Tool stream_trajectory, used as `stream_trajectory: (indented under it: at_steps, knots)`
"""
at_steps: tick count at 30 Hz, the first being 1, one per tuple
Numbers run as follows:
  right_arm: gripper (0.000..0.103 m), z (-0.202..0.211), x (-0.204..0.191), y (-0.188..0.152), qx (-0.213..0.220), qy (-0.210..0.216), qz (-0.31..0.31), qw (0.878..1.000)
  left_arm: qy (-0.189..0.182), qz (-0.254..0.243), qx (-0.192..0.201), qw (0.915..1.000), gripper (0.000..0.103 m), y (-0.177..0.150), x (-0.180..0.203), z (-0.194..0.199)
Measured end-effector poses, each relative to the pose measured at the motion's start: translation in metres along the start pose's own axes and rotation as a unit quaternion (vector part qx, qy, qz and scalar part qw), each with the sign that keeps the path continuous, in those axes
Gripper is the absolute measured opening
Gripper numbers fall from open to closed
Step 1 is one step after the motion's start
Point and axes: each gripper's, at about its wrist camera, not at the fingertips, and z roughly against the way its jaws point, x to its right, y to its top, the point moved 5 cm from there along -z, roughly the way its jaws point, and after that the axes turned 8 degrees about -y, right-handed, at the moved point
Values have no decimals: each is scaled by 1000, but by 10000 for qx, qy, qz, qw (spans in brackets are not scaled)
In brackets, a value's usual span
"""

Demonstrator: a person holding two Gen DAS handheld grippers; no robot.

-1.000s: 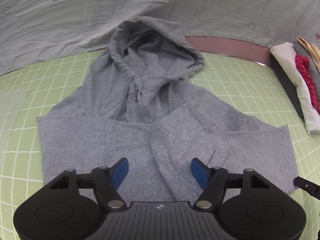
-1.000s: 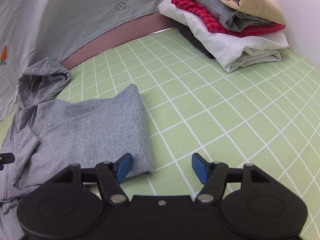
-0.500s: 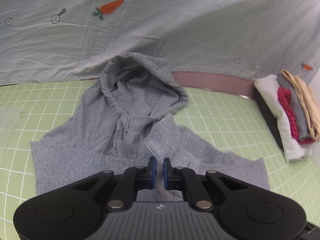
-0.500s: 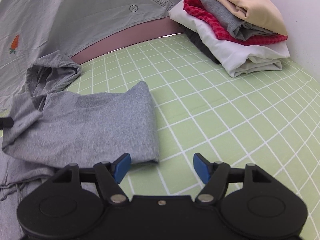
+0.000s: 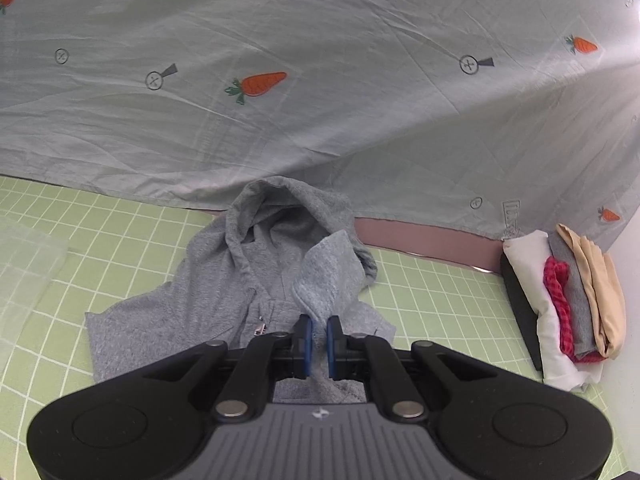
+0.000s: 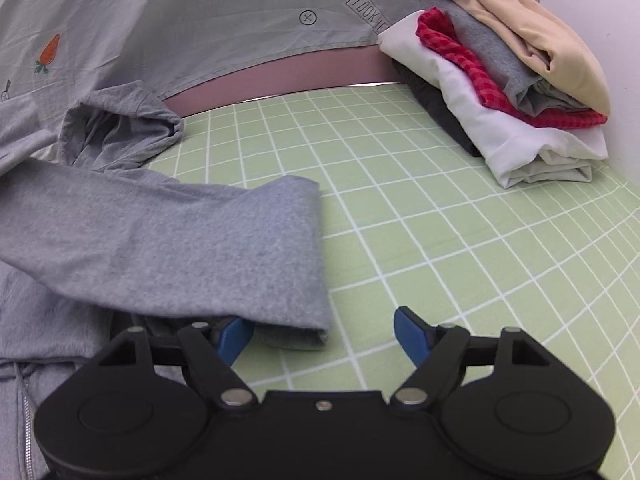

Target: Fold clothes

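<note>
Grey hoodie (image 5: 224, 292) laid on green grid mat (image 5: 432, 300) of counter, hood toward carrot-print sheet (image 5: 320, 80) at back. Left hand-held gripper (image 5: 318, 338) clamped on fold of hoodie fabric, fold raised above garment. Right hand-held gripper (image 6: 324, 334) held with blue pads spread wide, just beside folded sleeve edge (image 6: 288, 256); left pad tucked under that edge. Stack of folded clothes (image 6: 500, 80) seen at far right of mat, well apart from hoodie.
</note>
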Motion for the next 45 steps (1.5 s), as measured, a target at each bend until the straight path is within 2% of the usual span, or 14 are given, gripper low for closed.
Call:
stream_trajectory:
  at_steps: [4, 7, 9, 13, 17, 22, 26, 31, 39, 45]
  knots:
    - [80, -14, 0, 2, 108, -405, 142, 9990, 192, 336, 282, 9989, 8, 10, -19, 21]
    - [81, -17, 2, 9, 192, -454, -109, 9987, 189, 560, 453, 9972, 8, 18, -30, 35]
    - [81, -13, 0, 17, 421, -625, -63, 9971, 224, 608, 591, 9961, 8, 23, -36, 46]
    - [81, 13, -7, 42, 1157, -783, 25, 9902, 381, 592, 809, 9942, 8, 29, -47, 60]
    - [83, 36, -22, 57, 1633, -633, 271, 9842, 717, 588, 901, 9916, 8, 32, -71, 69]
    - [86, 35, -41, 50, 1435, -373, 393, 9882, 1138, 740, 973, 9860, 8, 33, -108, 82]
    - [86, 21, -53, 31, 992, -258, 524, 9934, 1320, 945, 967, 9820, 8, 27, -132, 91]
    - [84, 8, -52, 18, 616, -338, 483, 9964, 1483, 1118, 870, 9787, 8, 14, -153, 94]
    - [85, 5, -51, 14, 506, -386, 583, 9963, 1695, 1404, 623, 9735, 8, -6, -182, 92]
    - [85, 0, -48, 9, 352, -515, 631, 9961, 1909, 1737, 298, 9657, 9, -28, -206, 85]
